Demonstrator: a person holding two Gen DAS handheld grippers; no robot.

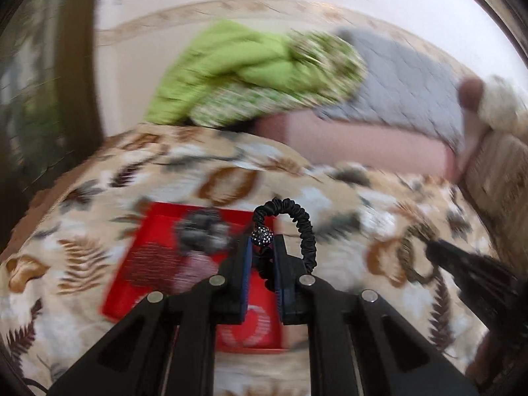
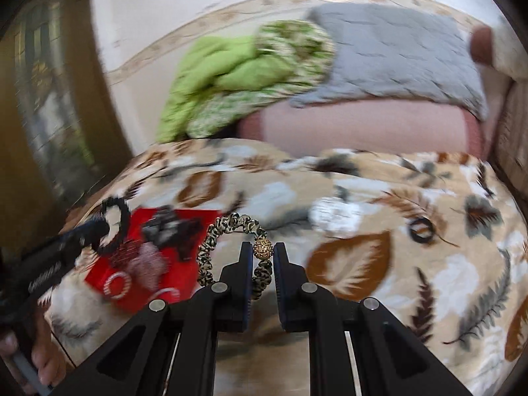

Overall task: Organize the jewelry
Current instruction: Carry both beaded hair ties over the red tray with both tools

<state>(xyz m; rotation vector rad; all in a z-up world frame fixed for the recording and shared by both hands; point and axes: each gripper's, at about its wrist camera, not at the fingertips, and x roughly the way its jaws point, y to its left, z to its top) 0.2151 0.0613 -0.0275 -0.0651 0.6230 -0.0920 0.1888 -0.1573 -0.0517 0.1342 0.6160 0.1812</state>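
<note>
— Holding one each, look: the left gripper [image 1: 263,250] is pinched onto the black scrunchie [image 1: 292,227], the right gripper [image 2: 263,254] is clamped on the leopard-print scrunchie [image 2: 231,247]. Both are off the bed, above the leaf-print blanket [image 2: 363,198], near the red box [image 1: 158,264].

— What could go wrong, do you reckon?

— The grip is thin. Each pair of jaws bites just below the bead: the dark sparkly bead [image 1: 262,238] on the black one, the gold bead [image 2: 263,247] on the other. Slippery fabric, and everything is blurred, so I'd guess a quick swing could flick a loop free onto the blanket. And that box already has dark pieces [image 2: 171,227] heaped in it; a careless drop might land on the rim or knock them.

— Which way do the loops sit?

— Each stands roughly upright in the jaws, bead at the fingertips. The black loop bulges right of the fingers, its long axis running along the gripper; the leopard one bulges left, toward the box.
</note>
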